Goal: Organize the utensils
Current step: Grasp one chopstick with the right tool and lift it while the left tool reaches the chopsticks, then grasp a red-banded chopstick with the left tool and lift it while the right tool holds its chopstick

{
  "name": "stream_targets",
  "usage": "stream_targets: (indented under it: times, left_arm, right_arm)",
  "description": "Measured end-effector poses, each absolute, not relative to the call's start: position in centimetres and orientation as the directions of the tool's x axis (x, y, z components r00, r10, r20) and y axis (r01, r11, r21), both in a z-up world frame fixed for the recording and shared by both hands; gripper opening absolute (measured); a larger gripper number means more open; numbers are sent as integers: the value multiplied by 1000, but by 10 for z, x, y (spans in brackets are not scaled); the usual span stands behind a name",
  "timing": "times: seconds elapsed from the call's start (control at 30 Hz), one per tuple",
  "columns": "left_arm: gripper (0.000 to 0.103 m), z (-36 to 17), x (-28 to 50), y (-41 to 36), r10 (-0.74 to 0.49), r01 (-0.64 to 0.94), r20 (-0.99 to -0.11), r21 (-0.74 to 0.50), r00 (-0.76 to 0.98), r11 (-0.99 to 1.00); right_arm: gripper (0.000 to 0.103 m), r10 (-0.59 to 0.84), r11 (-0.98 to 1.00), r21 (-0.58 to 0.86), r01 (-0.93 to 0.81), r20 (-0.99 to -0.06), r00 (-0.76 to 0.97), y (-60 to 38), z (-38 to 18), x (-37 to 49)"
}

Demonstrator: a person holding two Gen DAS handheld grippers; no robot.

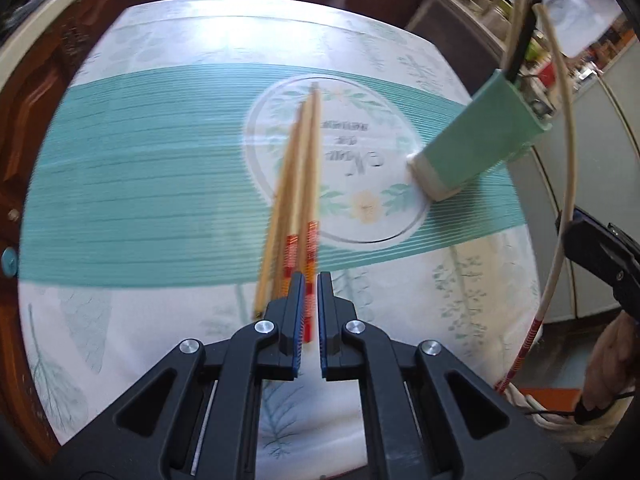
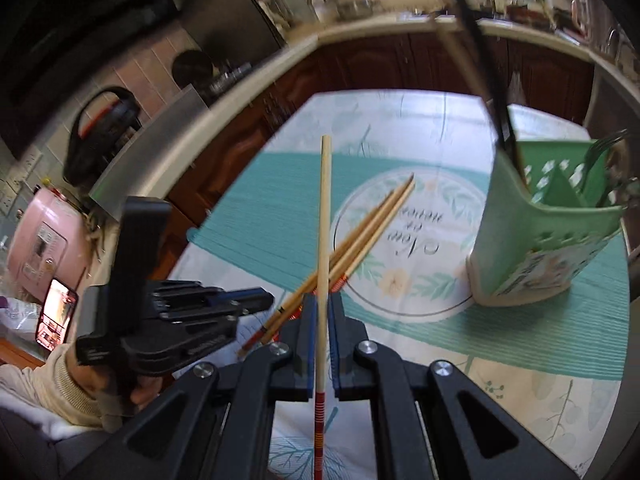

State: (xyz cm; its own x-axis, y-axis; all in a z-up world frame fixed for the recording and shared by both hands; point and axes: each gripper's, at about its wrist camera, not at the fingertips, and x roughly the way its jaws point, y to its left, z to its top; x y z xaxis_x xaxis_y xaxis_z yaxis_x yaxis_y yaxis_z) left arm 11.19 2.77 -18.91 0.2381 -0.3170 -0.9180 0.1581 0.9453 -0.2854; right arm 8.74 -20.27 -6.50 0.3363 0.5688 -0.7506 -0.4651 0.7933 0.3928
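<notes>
With our right claw (image 2: 323, 320) clamped on one chopstick (image 2: 324, 216) and left claw (image 1: 308, 304) gripping another, we next carry them to the green holder (image 2: 532, 240) at two o'clock.

Chopsticks (image 2: 362, 236) on tablecloth (image 2: 520, 344), left of holder (image 2: 532, 240)

a home kitchen: curved worktop (image 2: 224, 108) over dark wood cabinets (image 2: 400, 68), pink rice cooker (image 2: 44, 240).

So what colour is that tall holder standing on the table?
The utensil holder is mint green with a white base and a perforated upper wall, showing best in the right wrist view.
</notes>
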Motion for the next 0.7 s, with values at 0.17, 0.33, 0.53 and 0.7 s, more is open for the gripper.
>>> stream_targets:
  times: [0.17, 0.33, 0.53, 0.7]
  left_arm:
    - [2, -187, 157, -6, -327, 248, -935, -287, 139, 925]
    - [2, -205, 192, -26, -261, 228, -964, -244, 48, 943]
    - [2, -227, 198, -36, -172, 244, -985, -165, 9, 956]
    - [2, -227, 197, -37, -135, 250, -991, -125, 24, 960]
  right_arm:
    - [5, 600, 789, 419, -449, -681, 420, -232, -46, 88]
    - [5, 611, 791, 457, -406, -607, 508, -265, -31, 94]
    - [5, 609, 789, 496, -362, -551, 571, -294, -25, 102]
    - [5, 612, 785, 504, -359, -545, 573, -302, -27, 104]
